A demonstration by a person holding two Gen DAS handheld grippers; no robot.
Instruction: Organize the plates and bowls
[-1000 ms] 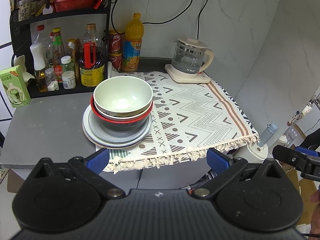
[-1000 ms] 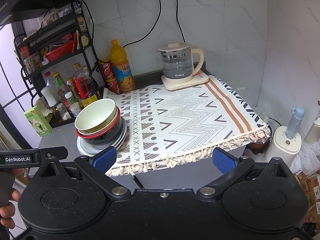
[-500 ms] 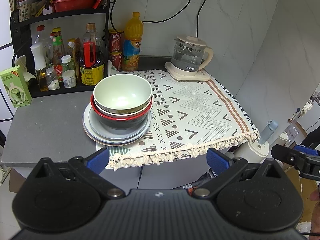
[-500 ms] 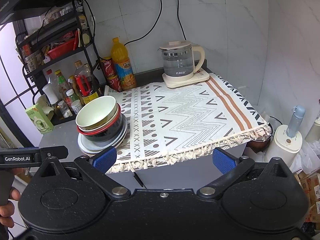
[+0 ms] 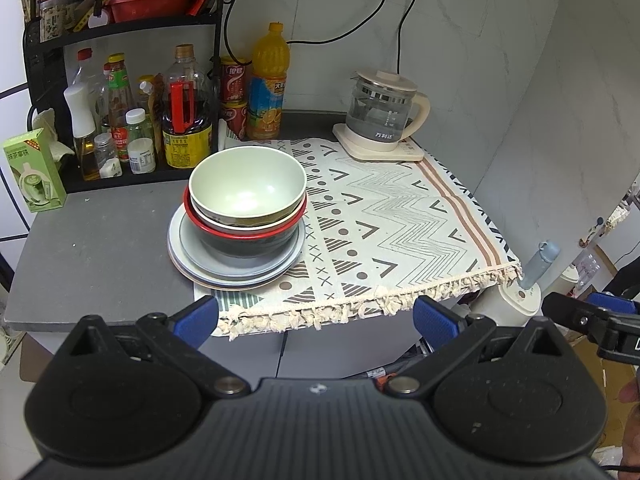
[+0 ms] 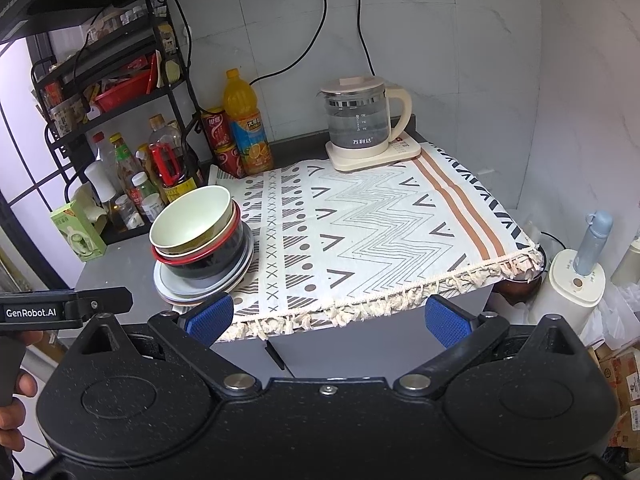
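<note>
Green-glazed and sitting on top, the pale bowl (image 5: 247,188) nests in a red-rimmed bowl (image 5: 245,227), and both rest on a short stack of plates (image 5: 236,268) at the left edge of the patterned cloth (image 5: 400,232), partly on the bare grey bench (image 5: 92,248). From the left wrist view, the left hand-held gripper (image 5: 316,318) hangs off the front of the bench, spread wide and carrying nothing. Behind the stack stand a rack of bottles (image 5: 132,136), an orange juice bottle (image 5: 269,84) and a glass kettle (image 5: 384,118) near the tiled wall.

From the right wrist view, the right hand-held gripper (image 6: 326,318) is likewise spread and empty, well back from the dishes (image 6: 200,248). 2 bowls over the plates in 1 tidy pile would suit either a finished sort or a pile waiting to be laid out across the cloth; the pictures do not settle which, so no next move can be judged. A water flask (image 6: 596,240) stands beside the bench at the right.
</note>
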